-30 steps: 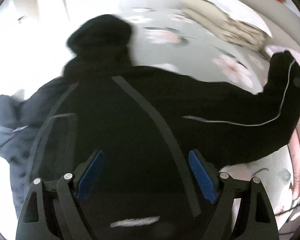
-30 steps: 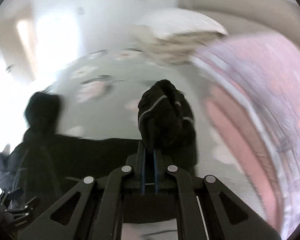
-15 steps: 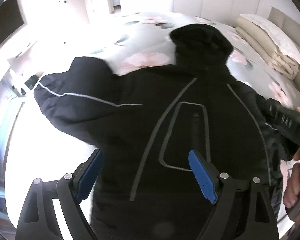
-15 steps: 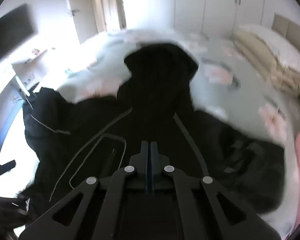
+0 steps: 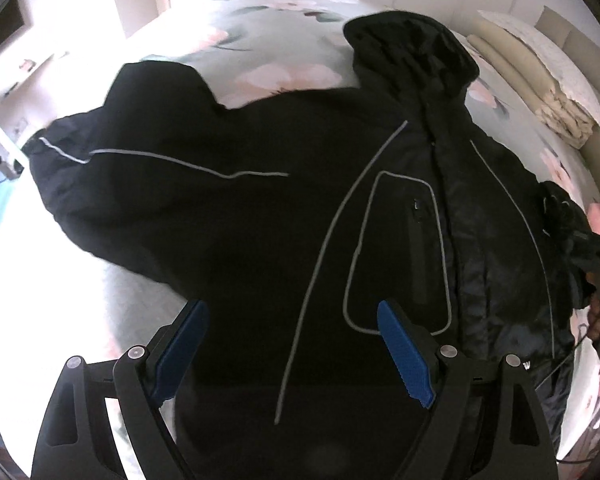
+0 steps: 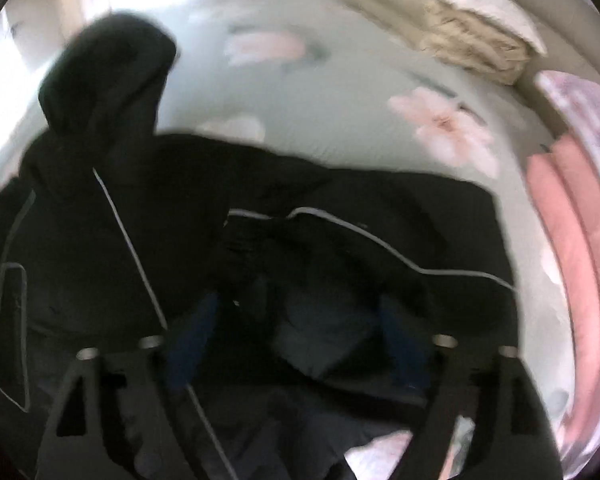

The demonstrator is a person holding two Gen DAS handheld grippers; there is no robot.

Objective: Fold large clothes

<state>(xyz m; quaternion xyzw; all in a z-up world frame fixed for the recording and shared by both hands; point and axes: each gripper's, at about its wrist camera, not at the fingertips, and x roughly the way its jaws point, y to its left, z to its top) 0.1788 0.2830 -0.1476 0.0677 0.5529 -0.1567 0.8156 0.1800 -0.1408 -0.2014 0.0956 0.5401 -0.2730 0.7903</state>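
Blown-out left glare, right view motion-blurred

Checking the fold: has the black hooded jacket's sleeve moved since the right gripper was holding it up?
Yes. The sleeve has dropped from above the floral bedspread onto the black hooded jacket; the right gripper has just opened.

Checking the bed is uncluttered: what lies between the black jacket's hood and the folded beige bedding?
Only bare floral sheet lies between the black jacket's hood and the folded beige bedding, seen in the left wrist view.
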